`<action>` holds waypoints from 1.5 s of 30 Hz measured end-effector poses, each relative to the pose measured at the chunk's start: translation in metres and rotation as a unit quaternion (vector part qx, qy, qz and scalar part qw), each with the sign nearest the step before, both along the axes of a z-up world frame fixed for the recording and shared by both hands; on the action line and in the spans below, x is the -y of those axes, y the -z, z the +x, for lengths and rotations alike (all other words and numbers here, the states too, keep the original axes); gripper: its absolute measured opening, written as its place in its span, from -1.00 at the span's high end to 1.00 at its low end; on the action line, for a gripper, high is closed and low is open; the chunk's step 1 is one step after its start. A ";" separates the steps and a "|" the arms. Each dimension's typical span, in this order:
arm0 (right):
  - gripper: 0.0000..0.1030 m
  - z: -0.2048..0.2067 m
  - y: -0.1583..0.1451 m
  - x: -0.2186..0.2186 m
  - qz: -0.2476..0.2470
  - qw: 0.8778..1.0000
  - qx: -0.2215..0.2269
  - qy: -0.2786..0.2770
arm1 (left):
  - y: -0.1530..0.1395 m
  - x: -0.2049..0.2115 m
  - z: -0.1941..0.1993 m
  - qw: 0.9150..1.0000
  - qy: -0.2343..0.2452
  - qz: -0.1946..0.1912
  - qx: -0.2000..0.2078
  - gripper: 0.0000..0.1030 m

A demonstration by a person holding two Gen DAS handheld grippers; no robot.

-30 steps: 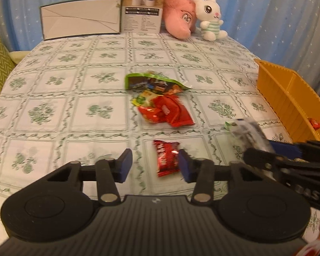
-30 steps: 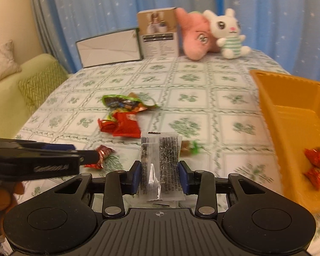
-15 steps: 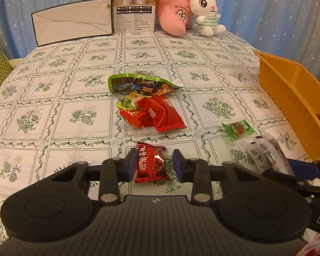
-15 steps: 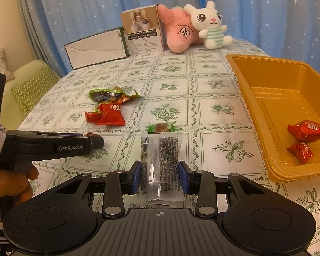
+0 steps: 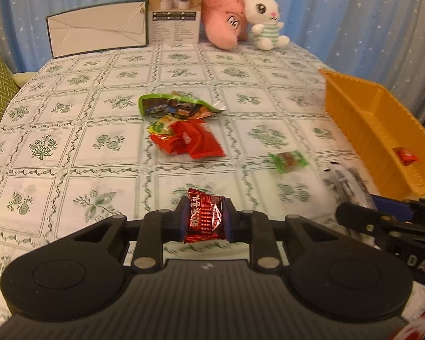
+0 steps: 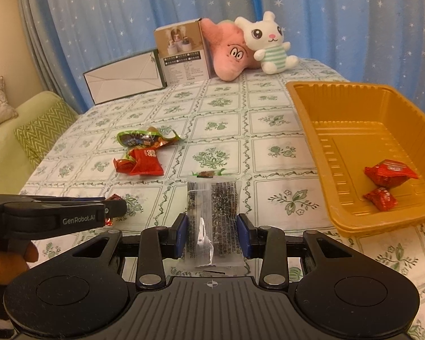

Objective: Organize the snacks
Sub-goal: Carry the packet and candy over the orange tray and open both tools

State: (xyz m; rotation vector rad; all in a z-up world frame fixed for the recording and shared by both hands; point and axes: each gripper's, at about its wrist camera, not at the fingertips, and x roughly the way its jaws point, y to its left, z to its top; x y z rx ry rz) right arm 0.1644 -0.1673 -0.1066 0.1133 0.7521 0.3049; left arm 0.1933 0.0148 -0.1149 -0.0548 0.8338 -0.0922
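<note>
We hold two snacks at once. The left gripper point(image 5: 204, 218) has its jaws clenched on a small red foil candy packet point(image 5: 203, 218), gripped across its width just above the bench point(image 5: 70, 147). The right gripper point(image 6: 212, 233) has its jaws clenched on a clear packet of dark seeds point(image 6: 212, 221), which stands upright between the pads. The orange tray point(image 6: 311, 124) sits to the right on the bench and already contains two red wrapped candies point(image 6: 388, 181). Still loose on the bench are a green packet point(image 5: 178, 106), a cluster of red packets point(image 5: 187, 140) touching it, and a small green-wrapped candy point(image 5: 288, 161) lying apart, nearer the tray. We judge the next step to be carrying both held items to the tray. Risks: the foil wrapper is slick and crumpled, so it may slip out if the grip catches only loose wrapper. The clear packet is tall and limp; a quick swing may fold it or pull it free. The two grippers sit close together, so simultaneous travel toward the tray may cause them to collide. Striking the tray wall may shift the light tray.
</note>
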 end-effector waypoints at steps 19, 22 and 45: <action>0.27 -0.034 -0.060 0.085 0.009 0.996 0.040 0.084 | -0.062 0.079 -0.025 0.996 0.063 -0.039 0.041 0.59; 0.27 -0.033 -0.068 0.104 0.010 0.994 0.046 0.099 | -0.069 0.094 -0.021 0.995 0.075 -0.042 0.047 0.59; 0.27 -0.010 -0.093 0.182 0.004 0.987 0.042 0.154 | -0.088 0.183 0.010 0.985 0.154 -0.057 0.056 0.59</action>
